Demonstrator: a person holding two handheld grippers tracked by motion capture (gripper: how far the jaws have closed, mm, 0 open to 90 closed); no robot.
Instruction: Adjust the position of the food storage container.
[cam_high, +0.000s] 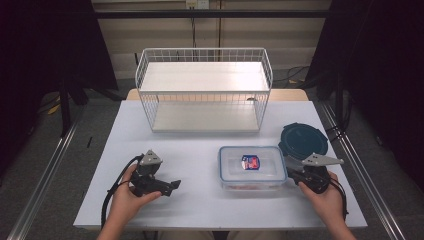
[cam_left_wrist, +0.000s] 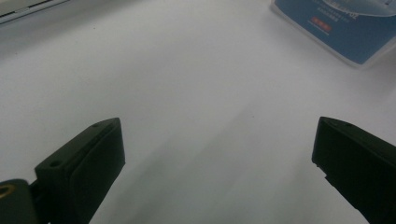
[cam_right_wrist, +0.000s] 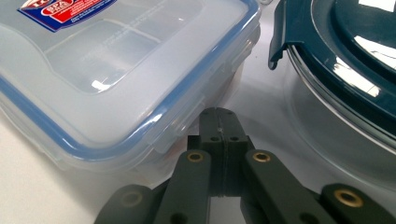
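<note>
- The rectangular food box (cam_high: 252, 167) stands on the white table (cam_high: 200, 145), in front of the wire rack (cam_high: 204, 90); nothing is placed in the rack yet.
- The right gripper (cam_right_wrist: 218, 122) has its jaws fully closed and empty, tip beside the box's side clasp (cam_right_wrist: 180, 128), so I judge the work is only beginning.
- The left gripper (cam_left_wrist: 215, 158) rests left of the box, jaws wide apart, holding nothing.
- The box is clear, smooth plastic with a blue-rimmed lid; the round container (cam_high: 303, 141) just right of it has a dark teal lid.

Bright overhead light, dark room edges, soft shadows, glare on lids, blurred close-ups
</note>
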